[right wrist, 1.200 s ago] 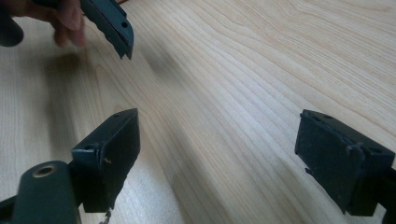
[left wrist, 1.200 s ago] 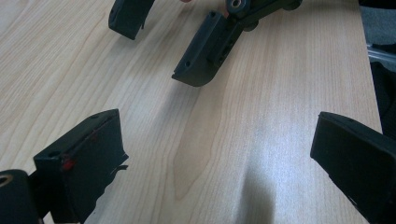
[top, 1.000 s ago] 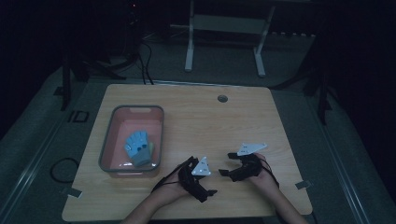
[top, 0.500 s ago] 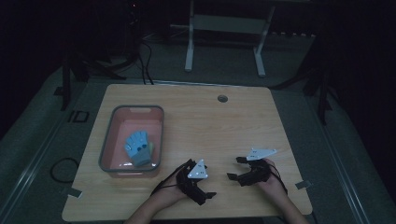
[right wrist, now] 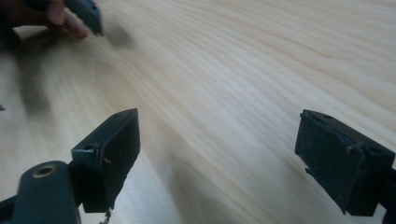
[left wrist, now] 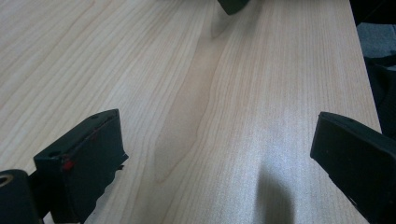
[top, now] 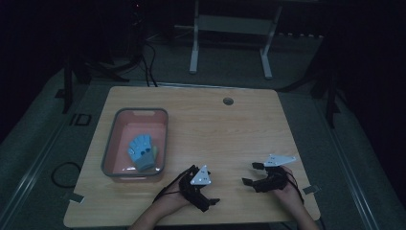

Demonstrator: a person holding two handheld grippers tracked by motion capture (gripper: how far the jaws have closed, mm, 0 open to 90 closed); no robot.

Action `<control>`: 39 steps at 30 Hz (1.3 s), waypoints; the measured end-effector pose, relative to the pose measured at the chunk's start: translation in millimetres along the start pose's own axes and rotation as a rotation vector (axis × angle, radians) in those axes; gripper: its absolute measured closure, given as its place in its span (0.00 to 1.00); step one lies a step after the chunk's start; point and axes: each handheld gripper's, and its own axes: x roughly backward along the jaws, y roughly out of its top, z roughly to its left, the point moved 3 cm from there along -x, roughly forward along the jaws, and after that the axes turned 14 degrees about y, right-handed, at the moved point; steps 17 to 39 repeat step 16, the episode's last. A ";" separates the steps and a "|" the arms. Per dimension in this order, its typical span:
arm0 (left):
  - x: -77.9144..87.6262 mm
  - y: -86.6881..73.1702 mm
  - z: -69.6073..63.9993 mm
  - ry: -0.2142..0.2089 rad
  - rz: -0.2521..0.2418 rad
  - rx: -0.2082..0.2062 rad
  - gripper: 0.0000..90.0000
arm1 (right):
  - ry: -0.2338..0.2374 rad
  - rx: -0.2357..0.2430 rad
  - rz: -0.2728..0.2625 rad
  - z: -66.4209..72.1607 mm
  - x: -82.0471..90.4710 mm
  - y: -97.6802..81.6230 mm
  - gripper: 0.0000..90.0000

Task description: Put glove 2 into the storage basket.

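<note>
Resting low near the table's front edge, both grippers sit empty, jaws spread wide over bare wood. The left gripper lies close to the person's body; the right gripper is off to its side, well apart from it. A second ago the right one sat nearer the middle, closer to its partner; it has since drawn back toward the right, while the left has barely shifted. In the left gripper view I see nothing between the jaws but wood grain, and the right gripper view shows the same, with the other hand's fingers off at the top corner.

The glove, blue with a greenish cuff, lies flat inside the tray, far over on the left of the table, untouched and well clear of either gripper.

My guess is the hands are settling at a rest pose. The glove looks like the thing to fetch, and the left gripper is closer to it.
</note>
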 end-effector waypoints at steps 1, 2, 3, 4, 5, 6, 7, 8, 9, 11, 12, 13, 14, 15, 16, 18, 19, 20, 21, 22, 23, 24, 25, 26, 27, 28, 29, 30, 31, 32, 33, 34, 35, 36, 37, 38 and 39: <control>0.3 0.1 0.3 0.000 -0.001 0.003 0.03 | 0.001 -0.009 -0.011 -2.3 1.5 -0.2 0.16; 0.3 0.1 0.3 0.000 -0.001 0.003 0.03 | -0.002 -0.011 -0.014 -3.5 2.1 -0.5 0.16; 0.9 0.0 0.4 -0.001 -0.008 0.013 0.03 | -0.008 -0.014 -0.012 -4.4 2.6 -0.8 0.16; 1.1 -0.2 0.4 -0.001 -0.008 0.015 0.03 | -0.013 -0.011 -0.011 -5.1 2.9 -1.1 0.16; 1.3 -0.4 0.2 0.000 -0.010 0.014 0.03 | -0.014 -0.011 -0.013 -5.7 2.8 -1.5 0.16; 1.3 -0.6 0.2 0.003 -0.006 0.010 0.03 | -0.013 -0.014 -0.012 -6.0 2.5 -2.1 0.16; 1.3 -0.6 0.2 0.003 -0.006 0.010 0.03 | -0.017 -0.012 -0.010 -6.1 2.4 -2.3 0.16; 1.4 -0.7 0.1 0.002 -0.006 0.010 0.03 | -0.019 -0.011 -0.010 -6.2 2.3 -2.3 0.16; 1.6 -0.8 -0.5 0.003 -0.007 0.010 0.03 | -0.018 -0.012 -0.011 -6.0 2.3 -2.2 0.16; 1.7 -0.9 -0.7 0.003 -0.007 0.009 0.03 | -0.021 -0.009 -0.011 -5.7 2.4 -2.1 0.16; 1.7 -0.9 -0.7 0.003 -0.007 0.009 0.03 | -0.023 -0.009 -0.009 -5.7 2.3 -2.2 0.16; 1.7 -1.0 -0.5 0.003 -0.009 0.011 0.03 | -0.024 -0.009 -0.008 -5.8 2.2 -2.3 0.16; 1.7 -1.1 -0.5 0.002 -0.007 0.013 0.03 | -0.025 -0.008 -0.008 -5.9 2.1 -2.6 0.16; 1.8 -1.1 -0.4 0.003 -0.010 0.015 0.03 | -0.027 -0.008 -0.006 -5.8 1.9 -2.8 0.16; 1.9 -1.1 -0.3 0.004 -0.010 0.017 0.03 | -0.028 -0.007 -0.003 -5.6 1.6 -2.9 0.16; 1.9 -1.1 -0.3 0.004 -0.010 0.017 0.03 | -0.028 -0.007 -0.003 -5.6 1.6 -2.9 0.16; 1.9 -1.1 -0.3 0.004 -0.010 0.017 0.03 | -0.028 -0.007 -0.003 -5.6 1.6 -2.9 0.16; 1.9 -1.1 -0.3 0.004 -0.010 0.017 0.03 | -0.028 -0.007 -0.003 -5.6 1.6 -2.9 0.16; 1.9 -1.1 -0.3 0.004 -0.010 0.017 0.03 | -0.028 -0.007 -0.003 -5.6 1.6 -2.9 0.16; 1.9 -1.1 -0.3 0.004 -0.010 0.017 0.03 | -0.028 -0.007 -0.003 -5.6 1.6 -2.9 0.16; 1.9 -1.1 -0.3 0.004 -0.010 0.017 0.03 | -0.028 -0.007 -0.003 -5.6 1.6 -2.9 0.16; 1.9 -1.1 -0.3 0.004 -0.010 0.017 0.03 | -0.028 -0.007 -0.003 -5.6 1.6 -2.9 0.16; 1.9 -1.1 -0.3 0.004 -0.010 0.017 0.03 | -0.028 -0.007 -0.003 -5.6 1.6 -2.9 0.16; 1.9 -1.1 -0.3 0.004 -0.010 0.017 0.03 | -0.028 -0.007 -0.003 -5.6 1.6 -2.9 0.16; 1.9 -1.1 -0.3 0.004 -0.010 0.017 0.03 | -0.028 -0.007 -0.003 -5.6 1.6 -2.9 0.16; 1.9 -1.1 -0.3 0.004 -0.010 0.017 0.03 | -0.028 -0.007 -0.003 -5.6 1.6 -2.9 0.16; 1.9 -1.1 -0.3 0.004 -0.010 0.017 0.03 | -0.028 -0.007 -0.003 -5.6 1.6 -2.9 0.16; 1.9 -1.1 -0.3 0.004 -0.010 0.017 0.03 | -0.028 -0.007 -0.003 -5.6 1.6 -2.9 0.16; 1.9 -1.1 -0.3 0.004 -0.010 0.017 0.03 | -0.028 -0.007 -0.003 -5.6 1.6 -2.9 0.16; 1.9 -1.1 -0.3 0.004 -0.010 0.017 0.03 | -0.028 -0.007 -0.003 -5.6 1.6 -2.9 0.16; 1.9 -1.1 -0.3 0.004 -0.010 0.017 0.03 | -0.028 -0.007 -0.003 -5.6 1.6 -2.9 0.16; 1.9 -1.1 -0.3 0.004 -0.010 0.017 0.03 | -0.028 -0.007 -0.003 -5.6 1.6 -2.9 0.16; 1.9 -1.1 -0.3 0.004 -0.010 0.017 0.03 | -0.028 -0.007 -0.003 -5.6 1.6 -2.9 0.16; 1.9 -1.1 -0.3 0.004 -0.010 0.017 0.03 | -0.028 -0.007 -0.003 -5.6 1.6 -2.9 0.16; 1.9 -1.1 -0.3 0.004 -0.010 0.017 0.03 | -0.028 -0.007 -0.003 -5.6 1.6 -2.9 0.16; 1.9 -1.1 -0.3 0.004 -0.010 0.017 0.03 | -0.028 -0.007 -0.003 -5.6 1.6 -2.9 0.16; 1.9 -1.1 -0.3 0.004 -0.010 0.017 0.03 | -0.028 -0.007 -0.003 -5.6 1.6 -2.9 0.16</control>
